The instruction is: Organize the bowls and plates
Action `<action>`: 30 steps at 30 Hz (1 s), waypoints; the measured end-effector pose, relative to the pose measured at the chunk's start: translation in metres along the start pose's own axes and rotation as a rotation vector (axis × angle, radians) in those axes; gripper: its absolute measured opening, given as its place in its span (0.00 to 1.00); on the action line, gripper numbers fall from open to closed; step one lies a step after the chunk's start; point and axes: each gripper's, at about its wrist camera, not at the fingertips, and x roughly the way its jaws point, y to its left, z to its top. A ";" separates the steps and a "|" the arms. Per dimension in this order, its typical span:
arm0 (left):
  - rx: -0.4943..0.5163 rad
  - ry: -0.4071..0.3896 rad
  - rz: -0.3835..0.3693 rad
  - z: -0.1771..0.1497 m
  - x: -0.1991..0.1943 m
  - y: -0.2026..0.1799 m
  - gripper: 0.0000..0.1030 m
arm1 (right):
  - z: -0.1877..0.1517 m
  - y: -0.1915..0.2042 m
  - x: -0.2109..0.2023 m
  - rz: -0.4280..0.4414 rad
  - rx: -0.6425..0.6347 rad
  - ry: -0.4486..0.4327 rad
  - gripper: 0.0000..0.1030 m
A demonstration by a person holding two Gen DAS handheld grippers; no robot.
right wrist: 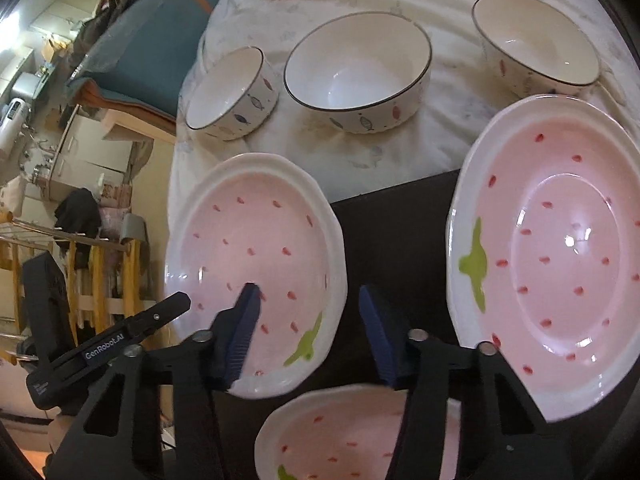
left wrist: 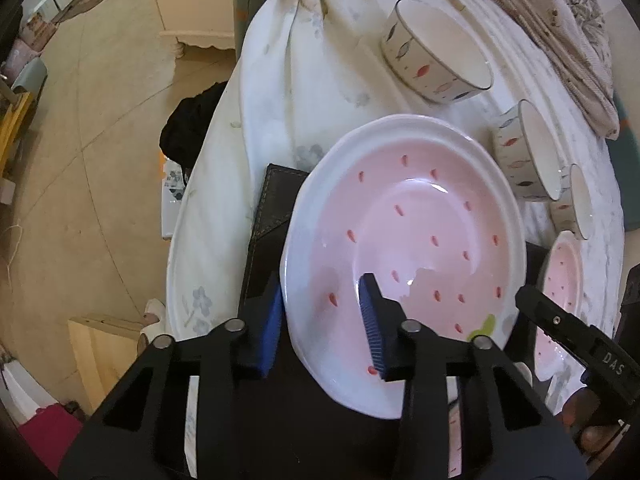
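Observation:
My left gripper (left wrist: 320, 320) straddles the rim of a large pink strawberry plate (left wrist: 424, 240), one blue pad inside and one outside, jaws still wide. My right gripper (right wrist: 306, 320) straddles the right rim of a smaller pink plate (right wrist: 256, 248), jaws open. The large plate also shows in the right wrist view (right wrist: 560, 248). A third pink plate (right wrist: 352, 436) lies below the right gripper. Three white fish-pattern bowls (right wrist: 360, 76) (right wrist: 232, 96) (right wrist: 536, 44) stand behind the plates on the white cloth.
A dark mat (right wrist: 400, 208) lies under the plates. The white tablecloth (left wrist: 248, 160) drops off at the table's left edge. A folded patterned cloth (left wrist: 560, 28) lies at the far side. The bowls also show in the left wrist view (left wrist: 436, 52).

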 end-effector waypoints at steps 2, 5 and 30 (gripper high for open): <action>-0.021 0.003 0.016 0.002 0.003 0.004 0.19 | 0.003 -0.001 0.008 -0.003 0.001 0.015 0.40; -0.048 0.011 -0.002 0.008 0.007 0.010 0.18 | 0.005 -0.003 0.018 -0.016 0.003 0.016 0.34; 0.044 -0.095 -0.007 0.024 -0.007 -0.003 0.28 | 0.009 0.005 0.019 0.031 -0.071 -0.016 0.15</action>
